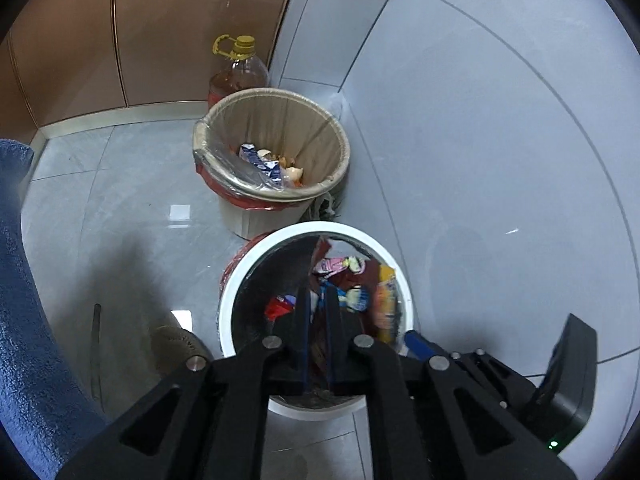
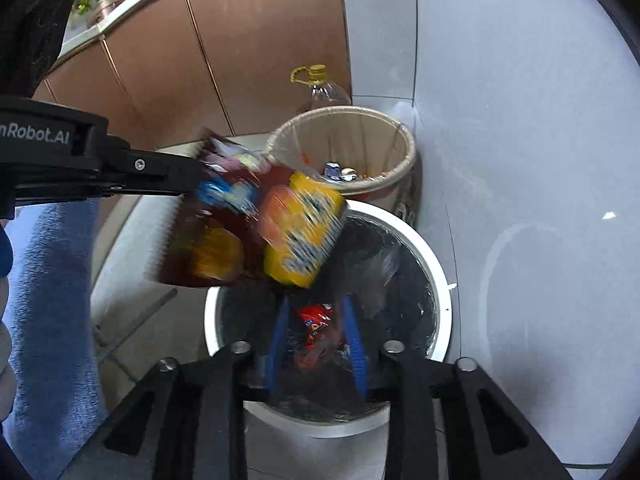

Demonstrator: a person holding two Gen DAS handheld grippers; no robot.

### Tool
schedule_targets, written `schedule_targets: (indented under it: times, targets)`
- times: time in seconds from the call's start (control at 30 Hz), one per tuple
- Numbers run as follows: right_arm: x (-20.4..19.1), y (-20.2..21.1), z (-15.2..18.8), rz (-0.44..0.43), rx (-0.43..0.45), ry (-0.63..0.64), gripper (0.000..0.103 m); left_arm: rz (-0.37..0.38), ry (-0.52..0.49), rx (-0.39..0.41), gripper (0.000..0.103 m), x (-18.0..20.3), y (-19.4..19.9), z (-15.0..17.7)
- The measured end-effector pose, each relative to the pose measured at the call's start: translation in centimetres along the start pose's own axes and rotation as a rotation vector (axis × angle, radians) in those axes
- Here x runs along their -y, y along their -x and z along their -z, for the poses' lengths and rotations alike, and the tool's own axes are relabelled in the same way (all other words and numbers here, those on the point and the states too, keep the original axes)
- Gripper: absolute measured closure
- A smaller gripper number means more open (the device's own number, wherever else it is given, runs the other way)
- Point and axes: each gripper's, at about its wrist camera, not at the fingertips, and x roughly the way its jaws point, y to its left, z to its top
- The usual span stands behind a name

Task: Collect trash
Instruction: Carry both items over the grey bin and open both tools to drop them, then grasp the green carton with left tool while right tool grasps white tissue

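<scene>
The left gripper (image 1: 316, 320) hangs over the near bin (image 1: 230, 312), a white-rimmed one lined with a dark bag. Its jaws stand narrow, almost together. In the right wrist view the same gripper reaches in from the left, and a dark red snack bag (image 2: 208, 236) sits at its tip above the bin's far-left rim — blurred, so whether the pads pinch it cannot be told. A yellow packet (image 2: 304, 232) hangs just beside the red bag, also over the bin and also blurred; what carries it cannot be told.

The right gripper (image 2: 318, 340) points down into the same bin (image 2: 438, 276). Its blue-padded jaws stand partly apart with nothing between them. Below them, on the bottom of the bin, lies a red wrapper (image 2: 316, 324).

Just beyond the near bin stands a second bin (image 1: 208, 140) with a pale liner, against the white tiled wall (image 1: 500, 140). It holds a blue-and-white wrapper (image 1: 260, 160) and some scraps. Behind it, in the corner by the brown cabinets (image 1: 160, 40), stands an oil bottle (image 1: 240, 72) with a yellow cap. A blue sleeve (image 1: 28, 300) fills the left edge.
</scene>
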Motion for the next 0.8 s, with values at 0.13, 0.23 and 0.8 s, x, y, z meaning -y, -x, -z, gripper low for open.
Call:
schedule_targets:
  times: [0.13, 0.23, 0.8]
  targets:
    - [-0.2, 0.6, 0.3, 0.031, 0.005, -0.005, 0.061, 0.015, 0.021, -0.001, 0.096, -0.7, 0.1, 0.1]
    - [-0.4, 1.6, 0.1, 0.056, 0.021, -0.001, 0.058, 0.016, 0.015, 0.039, 0.096, -1.0, 1.9, 0.4]
    - [-12.0, 17.3, -2.7, -0.109, 0.324, 0.125, 0.040, -0.166, -0.031, 0.414, 0.093, -6.6, 24.4, 7.5]
